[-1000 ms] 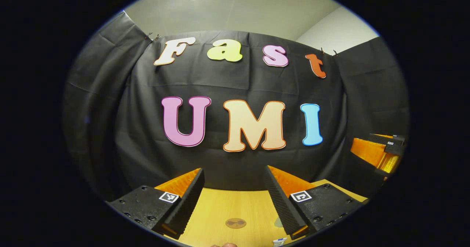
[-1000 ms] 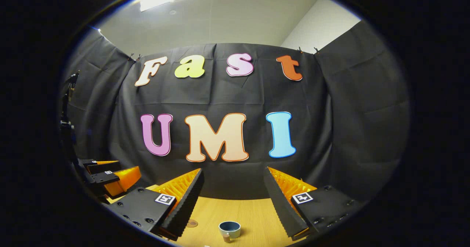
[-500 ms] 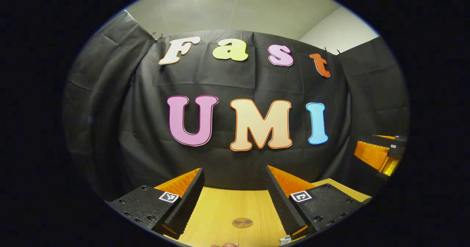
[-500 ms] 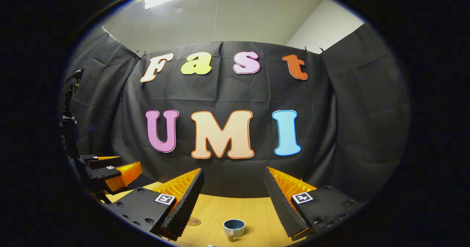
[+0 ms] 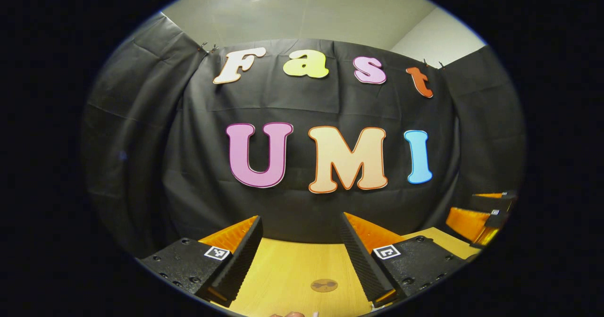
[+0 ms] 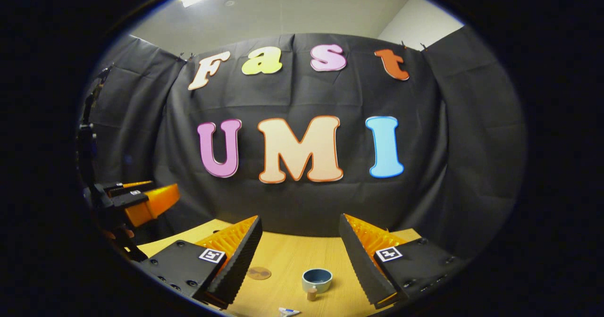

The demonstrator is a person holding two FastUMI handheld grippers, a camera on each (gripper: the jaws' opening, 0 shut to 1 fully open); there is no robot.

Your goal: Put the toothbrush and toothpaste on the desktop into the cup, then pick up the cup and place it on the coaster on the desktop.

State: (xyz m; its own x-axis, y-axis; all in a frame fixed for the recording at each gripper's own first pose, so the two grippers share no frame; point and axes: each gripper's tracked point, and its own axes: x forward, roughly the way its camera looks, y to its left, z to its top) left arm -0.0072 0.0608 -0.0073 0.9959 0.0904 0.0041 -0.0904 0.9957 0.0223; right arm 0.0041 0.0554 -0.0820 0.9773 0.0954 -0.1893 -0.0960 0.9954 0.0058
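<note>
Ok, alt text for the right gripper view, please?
The open right gripper hovers above a light wooden desktop, framing a small blue cup with a round brown coaster to its left. The left gripper hangs at far left before a black cloth wall.

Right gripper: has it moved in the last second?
Yes. The right gripper has tipped down toward the desktop: the cup and the wall cloth sit higher in its view.

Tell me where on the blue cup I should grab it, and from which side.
Probably across the round wall of the cup, coming from above or the near side, with the open fingers of the right gripper straddling it. It stands upright on the desktop, mouth up, so the opposite walls offer parallel surfaces. A small brown knob, perhaps a handle, sticks out on its near side; keep the fingers off that.
</note>
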